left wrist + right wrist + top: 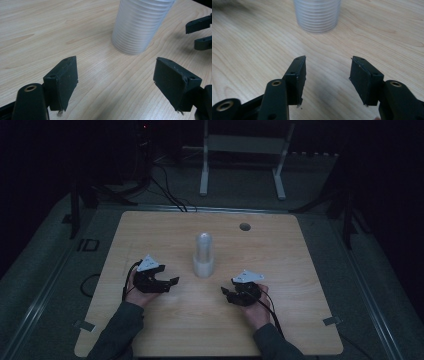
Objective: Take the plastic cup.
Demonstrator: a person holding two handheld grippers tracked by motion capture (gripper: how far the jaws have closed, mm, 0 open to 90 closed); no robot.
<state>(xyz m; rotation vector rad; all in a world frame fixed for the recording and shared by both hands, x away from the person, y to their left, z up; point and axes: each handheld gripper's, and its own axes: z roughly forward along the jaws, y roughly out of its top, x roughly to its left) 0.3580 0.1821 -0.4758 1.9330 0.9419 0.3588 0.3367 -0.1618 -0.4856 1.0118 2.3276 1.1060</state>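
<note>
- Left gripper (172, 281): jaws spread wide, holding nothing, near the stack of cups (203, 255).
- Right gripper (226, 292): jaws apart, empty, facing the stack.
- Stack stands upright on the table (280, 250).

The stack of cups (203, 255) is see-through white with thin ring lines going round it, one line for each cup. The table (150, 330) is light brown wood with wavy darker streaks, and it has one small dark round hole (244, 226). The left gripper (172, 281) and the right gripper (225, 292) are black with a light grey plate on top and little gold rings by the jaws, the sleeves (117, 332) are dark grey, and the frame (244, 150) behind the table is white.
</note>
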